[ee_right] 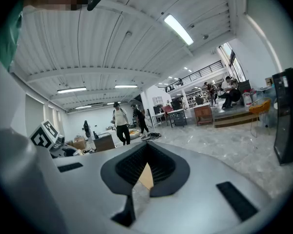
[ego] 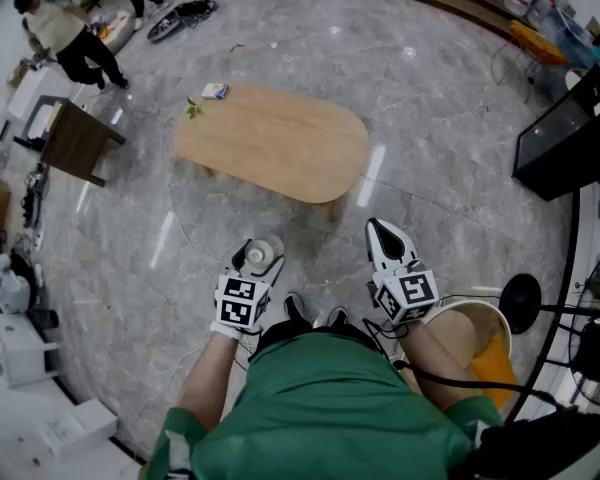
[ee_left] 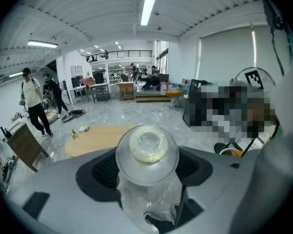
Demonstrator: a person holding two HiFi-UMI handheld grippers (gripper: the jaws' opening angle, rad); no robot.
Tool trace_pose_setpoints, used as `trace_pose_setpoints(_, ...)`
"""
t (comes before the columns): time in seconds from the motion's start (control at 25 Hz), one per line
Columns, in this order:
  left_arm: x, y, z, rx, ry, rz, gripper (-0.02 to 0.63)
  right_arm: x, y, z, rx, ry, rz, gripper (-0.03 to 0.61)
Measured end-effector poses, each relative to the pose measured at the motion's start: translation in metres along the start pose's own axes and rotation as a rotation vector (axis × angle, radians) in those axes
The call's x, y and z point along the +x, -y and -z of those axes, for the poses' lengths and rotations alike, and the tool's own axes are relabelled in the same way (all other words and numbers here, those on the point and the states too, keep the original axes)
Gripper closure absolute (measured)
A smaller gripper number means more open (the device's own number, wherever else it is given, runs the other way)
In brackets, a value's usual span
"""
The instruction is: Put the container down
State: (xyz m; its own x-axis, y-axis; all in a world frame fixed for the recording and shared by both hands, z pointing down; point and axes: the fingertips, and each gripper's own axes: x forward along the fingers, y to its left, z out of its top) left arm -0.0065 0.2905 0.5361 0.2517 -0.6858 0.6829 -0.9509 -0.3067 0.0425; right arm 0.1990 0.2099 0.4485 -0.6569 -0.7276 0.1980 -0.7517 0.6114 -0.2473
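Observation:
A clear round container (ego: 260, 258) with a pale lid sits between the jaws of my left gripper (ego: 257, 264), held in the air in front of my legs. In the left gripper view the container (ee_left: 147, 152) fills the gap, and the left gripper (ee_left: 147, 172) is shut on its sides. My right gripper (ego: 384, 236) hovers level beside it, jaws together and holding nothing. In the right gripper view the right gripper (ee_right: 145, 165) shows only a thin wedge between its pads. The oval wooden table (ego: 280, 143) stands ahead, also seen past the container as the table (ee_left: 95, 139).
A small book (ego: 214, 91) and a green sprig (ego: 192, 108) lie at the table's far left end. A round seat with a yellow cushion (ego: 485, 343) stands at my right, with a black stand base (ego: 521, 300) and a dark screen (ego: 565, 133). A dark side table (ego: 80, 140) and a person (ego: 65, 33) are far left.

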Motion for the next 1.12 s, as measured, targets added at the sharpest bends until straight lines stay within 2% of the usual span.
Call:
trace_pose_setpoints(0.12,-0.006,0.009,-0.005,-0.014,0.011,0.024,0.273,-0.006,-0.006,0.0,-0.035,-0.006,0.016,0.556)
trace_pose_setpoints(0.28,-0.022,0.021,-0.012,0.02,0.042,0.045,0.273,-0.014,-0.016,0.002,-0.059,-0.01,0.023,0.557)
trace_pose_setpoints(0.44,-0.032,0.017,-0.012,0.057,0.058,0.058,0.273,-0.01,-0.028,0.0,-0.078,-0.003,0.025,0.556)
trace_pose_setpoints(0.56,-0.039,0.013,-0.004,0.055,0.054,0.079,0.273,-0.01,-0.038,0.0,-0.085,0.001,0.034,0.556)
trace_pose_setpoints(1.12,-0.048,-0.052,-0.016,0.063,0.128,0.124,0.273,0.015,-0.068,-0.04,-0.18,0.04,0.146,0.557)
